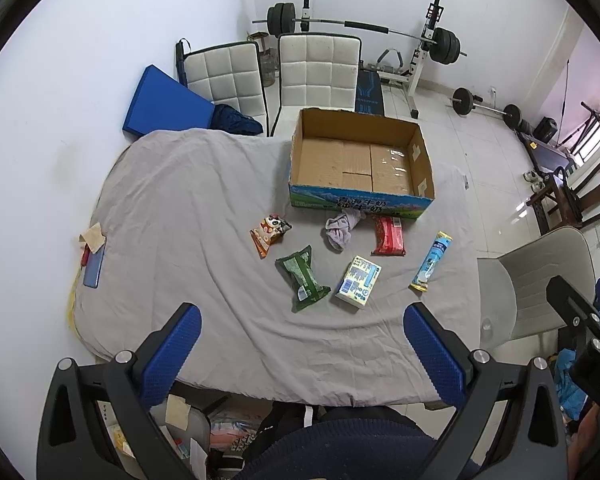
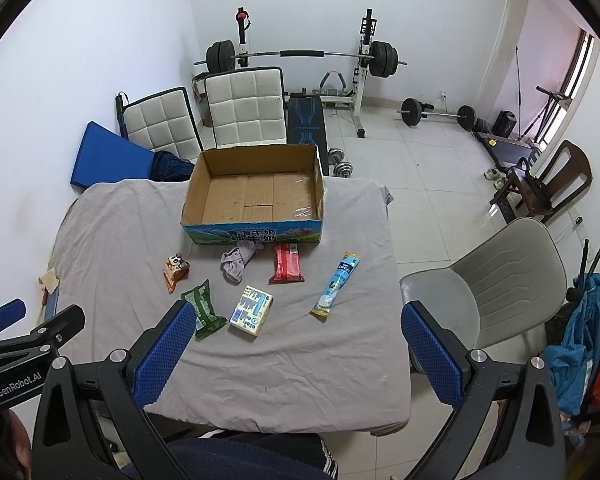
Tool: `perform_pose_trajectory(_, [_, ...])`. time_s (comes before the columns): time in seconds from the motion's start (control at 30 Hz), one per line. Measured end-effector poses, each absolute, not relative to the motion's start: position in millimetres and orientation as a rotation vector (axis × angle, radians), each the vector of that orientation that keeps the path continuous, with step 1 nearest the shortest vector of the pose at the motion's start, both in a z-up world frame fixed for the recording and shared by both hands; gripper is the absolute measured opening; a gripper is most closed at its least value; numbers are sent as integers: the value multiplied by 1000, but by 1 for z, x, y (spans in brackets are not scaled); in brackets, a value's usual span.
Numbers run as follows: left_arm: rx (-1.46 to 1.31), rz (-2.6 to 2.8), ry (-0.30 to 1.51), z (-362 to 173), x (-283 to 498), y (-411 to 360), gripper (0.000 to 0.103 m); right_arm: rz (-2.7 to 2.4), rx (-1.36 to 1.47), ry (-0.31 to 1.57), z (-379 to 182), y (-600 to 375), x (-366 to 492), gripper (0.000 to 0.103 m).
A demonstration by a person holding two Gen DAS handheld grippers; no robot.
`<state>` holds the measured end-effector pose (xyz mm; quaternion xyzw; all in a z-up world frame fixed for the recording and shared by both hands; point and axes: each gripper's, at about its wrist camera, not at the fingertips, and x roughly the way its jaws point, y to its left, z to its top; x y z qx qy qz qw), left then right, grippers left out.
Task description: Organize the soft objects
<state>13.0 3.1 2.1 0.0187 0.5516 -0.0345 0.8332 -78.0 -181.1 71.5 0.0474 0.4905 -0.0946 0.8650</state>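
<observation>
An empty cardboard box (image 1: 362,162) (image 2: 256,196) stands at the far side of a table under a grey cloth (image 1: 180,216) (image 2: 300,360). In front of it lie a crumpled grey rag (image 1: 342,226) (image 2: 236,262), a red packet (image 1: 388,236) (image 2: 287,264), an orange snack bag (image 1: 269,233) (image 2: 175,270), a green packet (image 1: 302,278) (image 2: 204,312), a white-and-blue tissue pack (image 1: 358,282) (image 2: 252,310) and a long blue tube packet (image 1: 431,262) (image 2: 336,284). My left gripper (image 1: 302,354) and right gripper (image 2: 298,350) both hover open above the near table edge, holding nothing.
Two white padded chairs (image 1: 316,70) (image 2: 244,106) stand behind the table, a grey plastic chair (image 1: 540,280) (image 2: 500,280) to its right. A blue mat (image 1: 164,102) leans on the left wall. A barbell rack (image 2: 300,56) and weights fill the back. A phone (image 1: 94,266) lies at the cloth's left edge.
</observation>
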Motion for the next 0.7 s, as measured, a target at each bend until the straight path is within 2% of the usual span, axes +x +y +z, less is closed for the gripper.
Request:
perform_pose_trajectory(0.17, [-6, -75, 1203, -17, 29, 9, 103, -196, 113, 1053, 58, -188, -70, 103])
perform_pose_trajectory(0.3, [-97, -42, 1253, -52, 60, 24, 103, -203, 137, 1096, 28, -204, -49, 103])
perform_pose_trajectory(0.53, [-225, -12, 1410, -150, 115, 42, 103, -216, 177, 1206, -61, -239, 12, 103])
perform_pose_trajectory(0.7, [-227, 4, 1526, -226, 142, 35, 103, -207, 146, 1318, -146, -246, 64, 103])
